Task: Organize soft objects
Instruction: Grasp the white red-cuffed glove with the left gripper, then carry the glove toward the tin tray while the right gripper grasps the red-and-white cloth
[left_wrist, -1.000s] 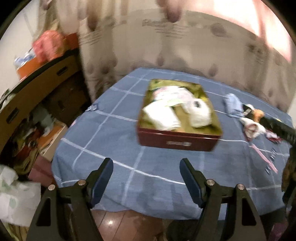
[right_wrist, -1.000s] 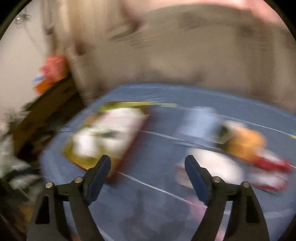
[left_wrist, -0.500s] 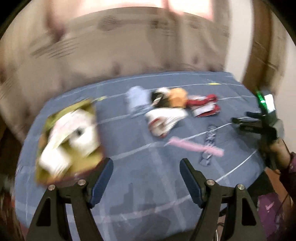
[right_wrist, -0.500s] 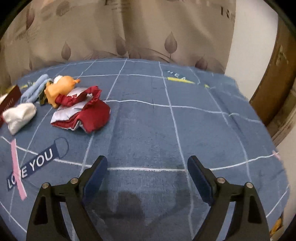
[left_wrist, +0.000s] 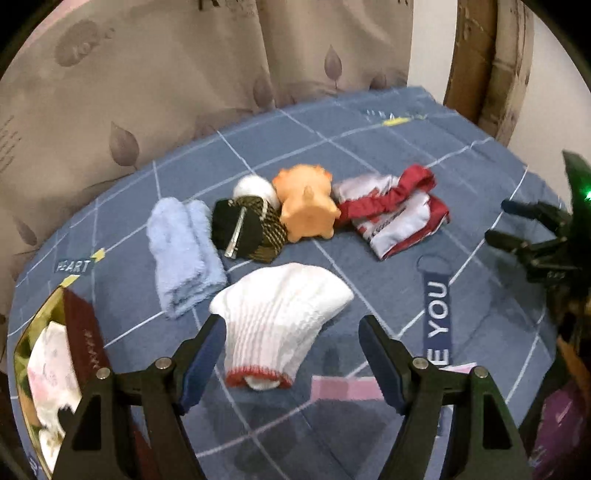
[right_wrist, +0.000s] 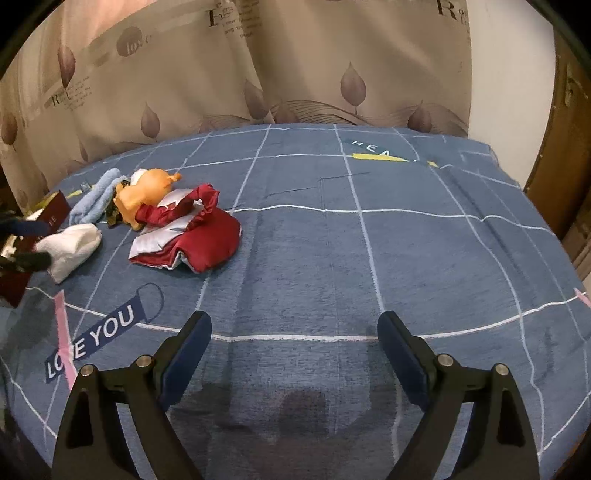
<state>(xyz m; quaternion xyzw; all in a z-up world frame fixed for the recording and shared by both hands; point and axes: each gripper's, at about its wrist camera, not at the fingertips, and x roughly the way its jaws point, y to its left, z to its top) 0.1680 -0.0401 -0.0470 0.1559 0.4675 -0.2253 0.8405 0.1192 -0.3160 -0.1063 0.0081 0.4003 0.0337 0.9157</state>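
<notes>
Your left gripper (left_wrist: 291, 354) stands wide open over the white glove (left_wrist: 280, 317), whose cuff lies between the fingers with neither pad pressing it. At its twelve o'clock lie the black pouch (left_wrist: 245, 229) and orange plush toy (left_wrist: 306, 206); the blue towel (left_wrist: 183, 251) at eleven, the box (left_wrist: 79, 332) at nine. Your right gripper (right_wrist: 293, 347) is opening over bare blue cloth (right_wrist: 369, 258), nothing between its fingers.

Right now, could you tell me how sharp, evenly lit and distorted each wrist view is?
Left wrist view: mostly sharp, with slight motion blur on the white glove and the dark gripper at the right edge; fisheye bends the blue bedspread's grid lines. Right wrist view: crisp, dim warm light, soft shadows below the jaws, corners vignetted black, curtain bowed.
</notes>
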